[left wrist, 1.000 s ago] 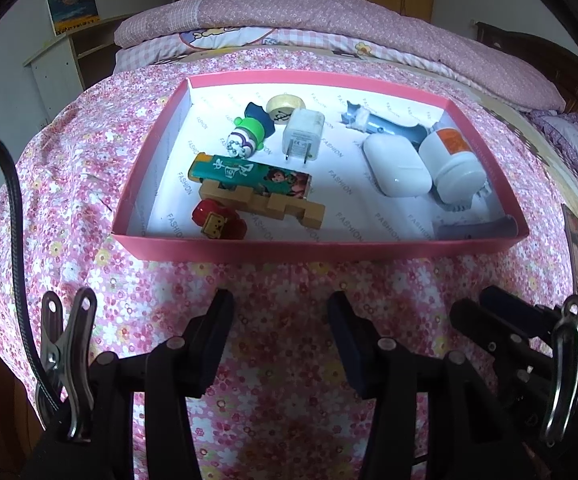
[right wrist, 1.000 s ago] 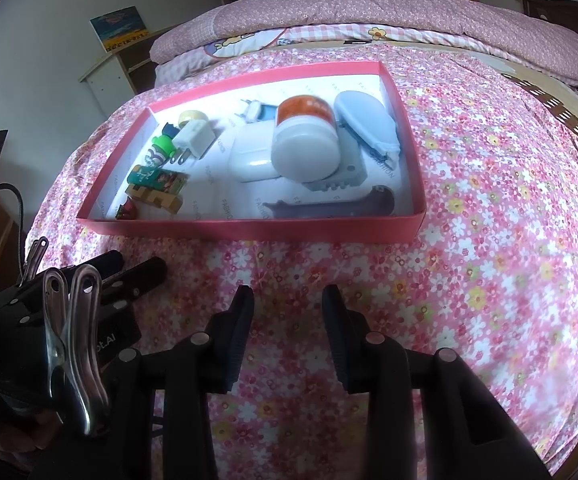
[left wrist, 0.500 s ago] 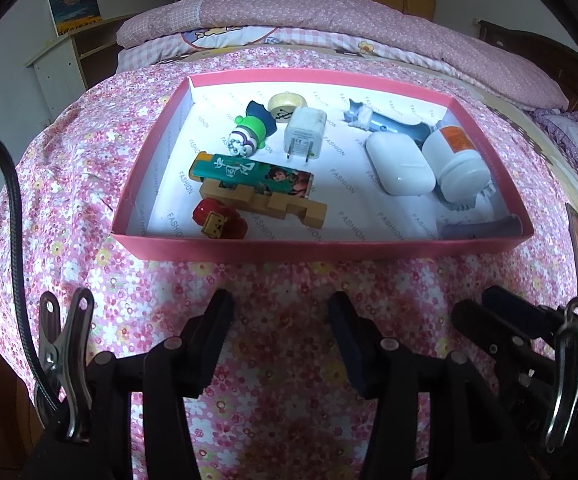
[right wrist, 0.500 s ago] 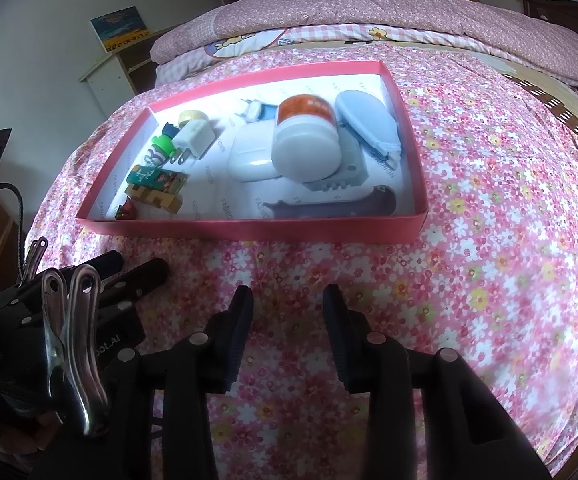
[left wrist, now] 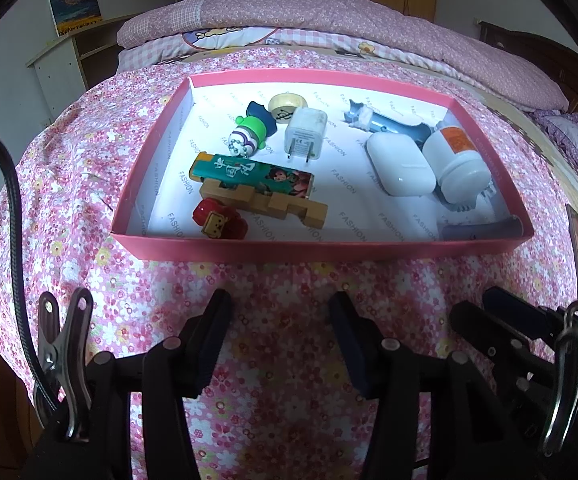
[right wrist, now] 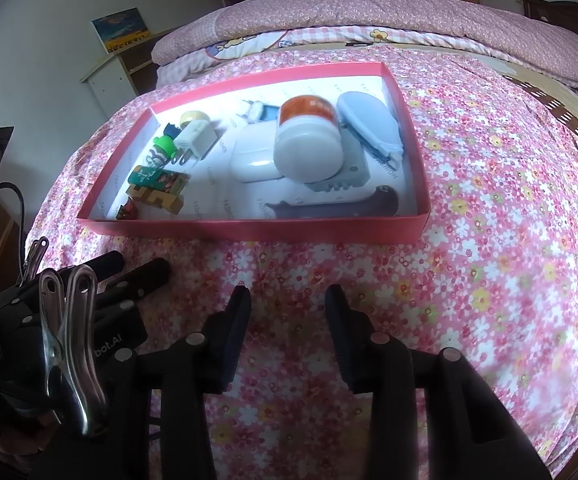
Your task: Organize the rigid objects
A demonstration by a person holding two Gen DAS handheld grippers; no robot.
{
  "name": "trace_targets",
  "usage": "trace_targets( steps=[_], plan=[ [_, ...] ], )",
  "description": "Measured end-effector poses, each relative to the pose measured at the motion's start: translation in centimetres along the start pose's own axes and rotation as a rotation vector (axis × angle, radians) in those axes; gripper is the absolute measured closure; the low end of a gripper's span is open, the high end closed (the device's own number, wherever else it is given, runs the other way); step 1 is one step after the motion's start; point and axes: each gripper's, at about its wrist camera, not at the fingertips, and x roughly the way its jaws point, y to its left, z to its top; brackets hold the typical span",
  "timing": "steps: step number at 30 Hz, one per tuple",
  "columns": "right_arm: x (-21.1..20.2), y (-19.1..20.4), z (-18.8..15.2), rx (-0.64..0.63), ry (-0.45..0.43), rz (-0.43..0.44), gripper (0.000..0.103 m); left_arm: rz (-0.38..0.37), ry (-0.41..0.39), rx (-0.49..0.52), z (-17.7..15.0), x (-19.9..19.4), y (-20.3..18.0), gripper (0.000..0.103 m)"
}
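The left gripper [left wrist: 280, 304] hangs over the flowered bedspread [left wrist: 289, 292] with its fingers [left wrist: 213, 320] spread and nothing between them. The right gripper [right wrist: 287, 298] is likewise parted over bare cloth; its jaws have just been opening, with only the bedspread showing in the gap. In the right wrist view the left gripper lies just beside the right one, at the lower left. Just beyond both pairs of fingers sits a shallow pink tray [left wrist: 321, 246] on the bed, its white floor printed with the word FASHION. Nearest the left gripper, against the tray's front wall, is a small red toy [left wrist: 219, 224], and touching it behind is a notched wooden block [left wrist: 265, 202] with a green picture card [left wrist: 249, 172] lying partly on it. Farther back stand a green-capped figure [left wrist: 249, 136], a white plug adapter [left wrist: 304, 134] and a round cream piece [left wrist: 287, 105]. On the tray's right half a white earbud case [left wrist: 401, 164] lies beside a white bottle with an orange label [right wrist: 307, 140], tipped on its side. A pale blue oval gadget [right wrist: 369, 122] rests along the right wall, and a grey cat-shaped piece [right wrist: 337, 208] lies by the front wall. A folded pink quilt [left wrist: 329, 16] lies across the far end of the bed.
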Motion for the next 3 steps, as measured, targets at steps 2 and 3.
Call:
trace_targets(
  steps=[2,3],
  plan=[
    [0.04,0.0,-0.01,-0.001,-0.001,-0.001,0.063,0.001,-0.001,0.0,0.0,0.01,0.05,0.048],
    [0.02,0.05,0.03,-0.002,-0.002,-0.001,0.063,0.002,-0.002,0.0,0.06,0.0,0.12,0.048]
  ],
)
